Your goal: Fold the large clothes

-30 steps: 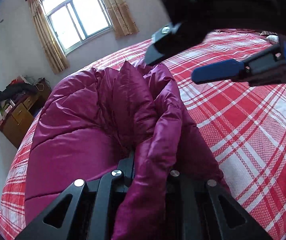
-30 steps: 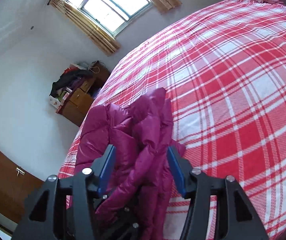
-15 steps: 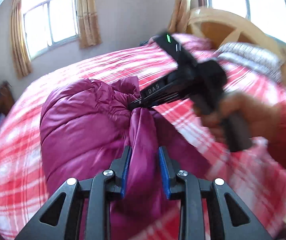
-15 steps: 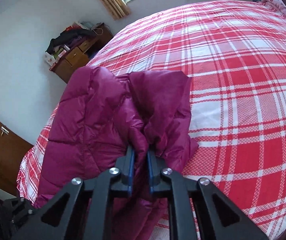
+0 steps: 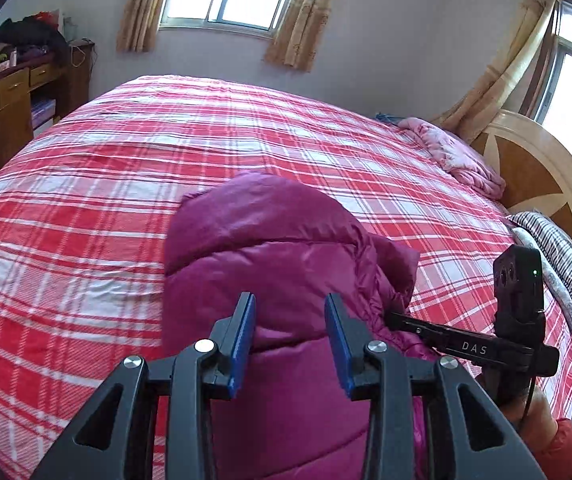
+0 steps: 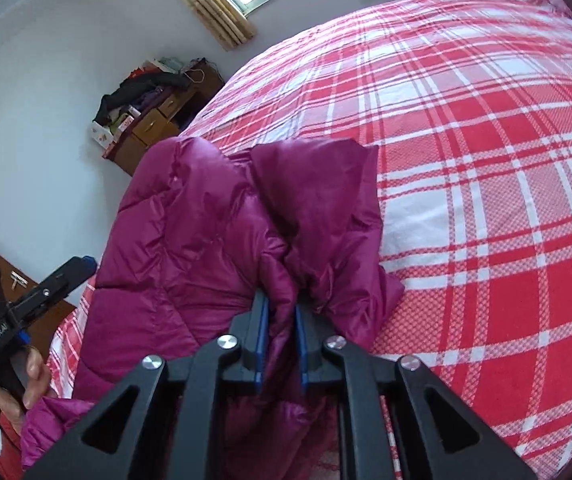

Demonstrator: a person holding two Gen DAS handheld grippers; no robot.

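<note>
A large magenta puffer jacket (image 5: 270,256) lies bunched on a red and white plaid bed (image 5: 86,184). My left gripper (image 5: 289,312) is open, its blue pads apart just above the jacket with nothing between them. My right gripper (image 6: 280,312) is shut on a fold of the jacket (image 6: 214,220). In the left wrist view the right gripper (image 5: 395,316) comes in from the right with its tip in the jacket's edge. In the right wrist view the left gripper (image 6: 82,266) shows at the left edge, beside the jacket.
A wooden dresser (image 5: 10,108) piled with clothes stands left of the bed, also in the right wrist view (image 6: 146,124). A pink blanket (image 5: 449,152) and a striped pillow (image 5: 557,260) lie by the wooden headboard (image 5: 541,184). Curtained windows line the far wall.
My left gripper has let go of the jacket fold and opened, swinging to face the headboard side. My right gripper stays shut on the jacket, which has settled lower on the bed.
</note>
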